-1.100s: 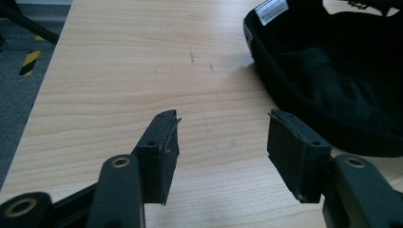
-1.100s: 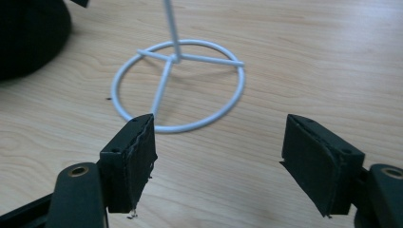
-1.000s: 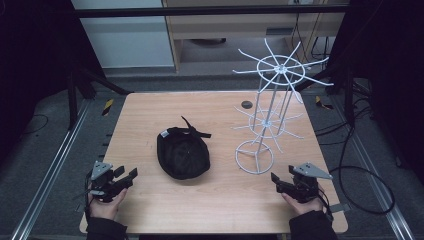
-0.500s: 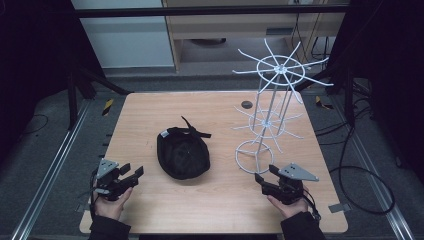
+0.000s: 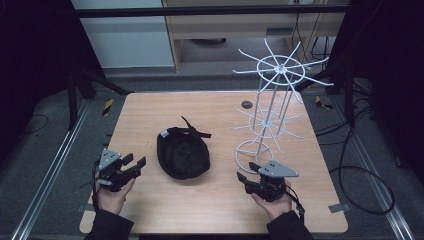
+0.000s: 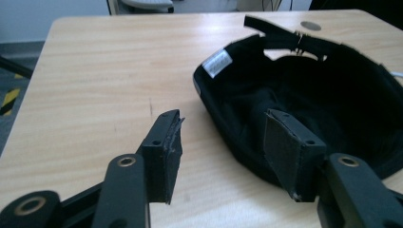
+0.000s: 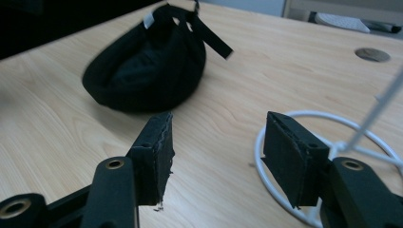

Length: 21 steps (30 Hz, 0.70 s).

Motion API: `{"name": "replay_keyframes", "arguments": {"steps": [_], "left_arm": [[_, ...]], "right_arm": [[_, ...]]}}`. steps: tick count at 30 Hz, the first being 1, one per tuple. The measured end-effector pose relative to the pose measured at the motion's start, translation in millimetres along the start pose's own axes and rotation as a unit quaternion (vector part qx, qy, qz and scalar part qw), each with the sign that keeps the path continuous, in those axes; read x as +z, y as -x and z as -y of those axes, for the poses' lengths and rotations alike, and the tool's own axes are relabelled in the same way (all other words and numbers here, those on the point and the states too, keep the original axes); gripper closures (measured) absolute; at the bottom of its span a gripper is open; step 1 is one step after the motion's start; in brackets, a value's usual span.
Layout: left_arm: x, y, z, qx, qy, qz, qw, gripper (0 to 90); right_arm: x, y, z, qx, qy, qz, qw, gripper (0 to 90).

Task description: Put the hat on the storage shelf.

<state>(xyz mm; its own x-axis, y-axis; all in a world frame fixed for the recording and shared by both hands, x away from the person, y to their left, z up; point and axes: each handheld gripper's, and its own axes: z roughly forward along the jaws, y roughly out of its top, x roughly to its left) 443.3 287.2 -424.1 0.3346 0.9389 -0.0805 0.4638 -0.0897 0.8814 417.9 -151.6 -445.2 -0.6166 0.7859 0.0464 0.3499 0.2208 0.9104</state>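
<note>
— Wooden table [image 5: 220, 107], dim room behind. Where does the black cap [image 5: 183, 154] lie from the jaws?

— Upside down, ahead and to the right of the left gripper [image 5: 134, 163], whose spread jaws are empty. It is probably the nearer one.

— And the right gripper [image 5: 243, 179]?

— Low in the hand, jaws parted, beside the white wire rack [image 5: 265, 122]; cap ahead-left, strap end farthest from both.

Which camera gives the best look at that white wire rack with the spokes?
The high view: it shows the whole white wire rack, from ring base to both spoked tiers. The right gripper view catches just part of its base ring. The left gripper view looks at the black cap instead.
</note>
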Motion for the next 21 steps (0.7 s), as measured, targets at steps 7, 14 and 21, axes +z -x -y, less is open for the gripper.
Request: {"name": "replay_keyframes", "arguments": {"steps": [7, 14, 21], "left_arm": [[13.0, 7.4, -10.2, 0.0, 0.001, 0.002, 1.0, 48.9], [35.4, 12.5, -9.6, 0.003, -0.014, 0.009, 0.9999, 51.3], [53.5, 15.4, -5.7, 0.013, -0.041, 0.0, 0.9991, 52.1]], "right_arm": [[16.9, -12.1, -21.1, -0.002, 0.009, -0.015, 0.9998, 45.4], [39.3, -22.6, -35.2, -0.003, 0.005, -0.017, 0.9998, 47.5], [61.8, -34.0, -39.9, -0.001, -0.014, -0.026, 0.9996, 50.4]]}}
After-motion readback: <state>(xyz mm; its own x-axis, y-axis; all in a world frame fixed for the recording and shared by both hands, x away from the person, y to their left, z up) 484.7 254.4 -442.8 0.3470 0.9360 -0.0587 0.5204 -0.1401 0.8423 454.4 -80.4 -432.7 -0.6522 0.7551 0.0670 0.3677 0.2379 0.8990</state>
